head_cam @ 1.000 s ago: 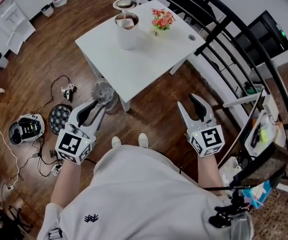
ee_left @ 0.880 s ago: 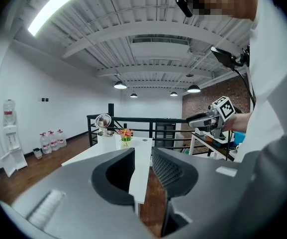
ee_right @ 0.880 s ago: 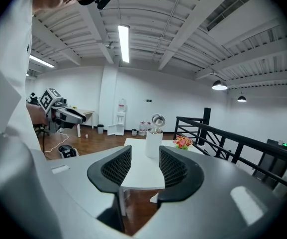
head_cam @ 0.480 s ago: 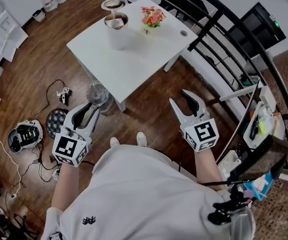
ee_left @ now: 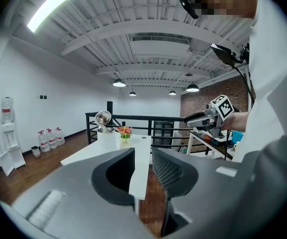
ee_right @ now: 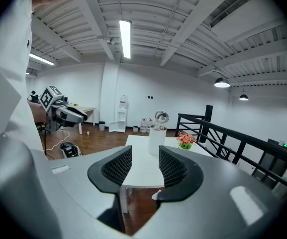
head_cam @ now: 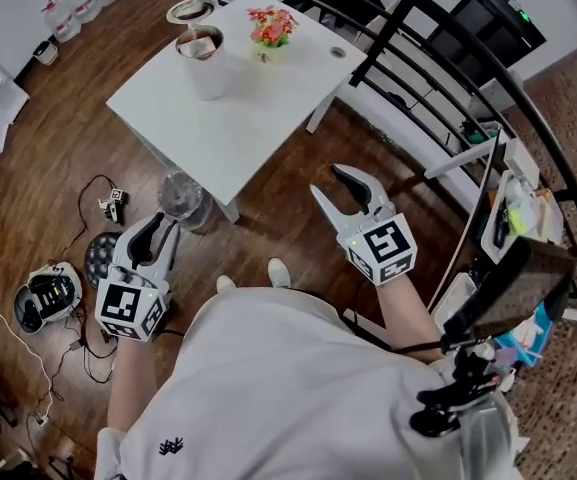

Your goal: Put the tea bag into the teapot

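Two grippers, both with jaws parted and nothing between them. Head view: left gripper (head_cam: 154,226) and right gripper (head_cam: 331,182) are held low over the wooden floor (head_cam: 278,208), short of the white table (head_cam: 238,118), whose near corner points into the space between them. Bare floor lies between that corner and the jaws. A black railing (head_cam: 418,58) curves round the table's far and right sides and passes near the right gripper. Cables and a round device (head_cam: 46,298) lie on the floor to the left of the left gripper. The white teapot (head_cam: 206,63) stands near the table's far corner with its lid (head_cam: 190,10) raised and a flower pot (head_cam: 271,30) just beside it. Its mouth shows something brownish, and whether that is the tea bag cannot be told. Left gripper view: gives a level sightline, with the table edge in the gap between the jaws, the teapot and flower pot beyond at upper left, and the right gripper off to the right. It also shows water bottles (ee_left: 48,139) and a dispenser (ee_left: 9,133) by the far wall. Right gripper view: the teapot sits just above the jaw gap, across the tabletop and well apart from the pads. The left gripper shows at far left and the railing at right. The tea bag cannot be made out in either gripper view.
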